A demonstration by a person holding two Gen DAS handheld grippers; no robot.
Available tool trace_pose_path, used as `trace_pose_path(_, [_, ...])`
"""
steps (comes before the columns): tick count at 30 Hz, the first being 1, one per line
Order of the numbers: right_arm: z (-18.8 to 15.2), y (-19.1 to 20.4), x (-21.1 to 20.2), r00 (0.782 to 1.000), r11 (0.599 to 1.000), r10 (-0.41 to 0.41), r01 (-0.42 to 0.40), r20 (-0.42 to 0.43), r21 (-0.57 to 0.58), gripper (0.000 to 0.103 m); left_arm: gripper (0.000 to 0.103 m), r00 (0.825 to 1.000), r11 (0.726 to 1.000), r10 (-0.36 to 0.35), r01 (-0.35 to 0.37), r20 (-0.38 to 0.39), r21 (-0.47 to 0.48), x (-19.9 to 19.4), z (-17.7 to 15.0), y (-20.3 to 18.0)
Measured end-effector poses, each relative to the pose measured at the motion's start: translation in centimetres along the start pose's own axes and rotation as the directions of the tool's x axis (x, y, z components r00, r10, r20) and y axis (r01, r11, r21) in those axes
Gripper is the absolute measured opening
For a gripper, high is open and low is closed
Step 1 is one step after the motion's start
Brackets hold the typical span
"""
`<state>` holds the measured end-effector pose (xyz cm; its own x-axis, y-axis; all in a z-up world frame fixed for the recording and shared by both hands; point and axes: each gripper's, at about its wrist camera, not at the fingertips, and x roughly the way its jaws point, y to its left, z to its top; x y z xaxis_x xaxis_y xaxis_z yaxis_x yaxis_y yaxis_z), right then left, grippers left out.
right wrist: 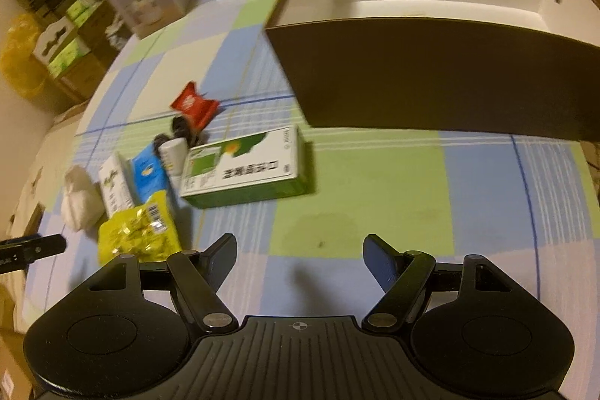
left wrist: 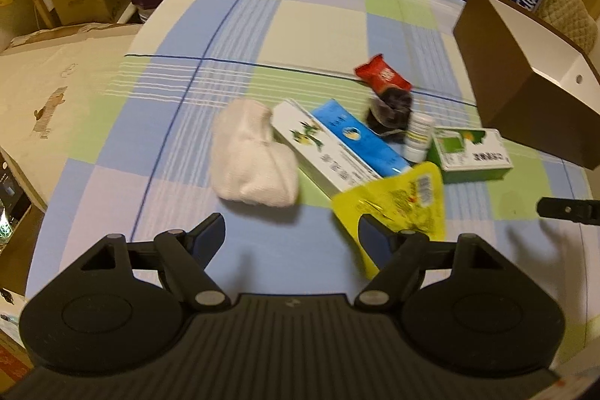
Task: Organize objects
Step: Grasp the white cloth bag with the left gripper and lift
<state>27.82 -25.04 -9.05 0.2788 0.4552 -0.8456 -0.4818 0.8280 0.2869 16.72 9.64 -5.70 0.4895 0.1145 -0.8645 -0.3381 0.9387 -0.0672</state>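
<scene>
Now | left hand-held gripper (left wrist: 291,237) wide open, empty | right hand-held gripper (right wrist: 300,255) wide open, empty

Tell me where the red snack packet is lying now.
The red snack packet lies on the checked tablecloth at the far end of the pile, just behind the dark bundle, left of the brown box.

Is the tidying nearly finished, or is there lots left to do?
Lots left. Nothing looks put away: the brown box shows a bare white inside. Both tongs, left and right, are open and hold nothing. The white cloth, yellow packet, green box, blue tube and red packet all lie on the table.
</scene>
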Motion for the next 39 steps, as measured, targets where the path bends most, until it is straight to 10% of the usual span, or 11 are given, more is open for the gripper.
trace_pose_path(14, [-1.2, -1.7, -0.3, 0.996, 0.982, -0.087, 0.081, 0.024, 0.169, 0.073, 0.075, 1.000, 1.000, 0.007, -0.007, -0.005, 0.027, 6.0, 4.1, 2.7])
trace_pose_path(20, [-1.7, -0.9, -0.1, 0.995, 0.978, -0.092, 0.086, 0.024, 0.190, 0.072, 0.058, 0.999, 0.998, -0.032, 0.034, -0.033, 0.048, 7.7, 4.7, 3.5])
trace_pose_path(25, [-1.5, 1.4, 0.4, 0.999, 0.991, -0.019, 0.013, 0.044, 0.136, 0.073, 0.036, 0.999, 0.996, -0.045, 0.046, -0.014, 0.081, 7.4, 4.5, 4.1])
trace_pose_path(39, [-1.8, 11.2, 5.6, 0.967, 0.950, 0.235, -0.250, -0.099, -0.186, 0.074, 0.036, 0.999, 0.997, 0.045, -0.044, 0.020, -0.058, 2.2, 2.1, 10.5])
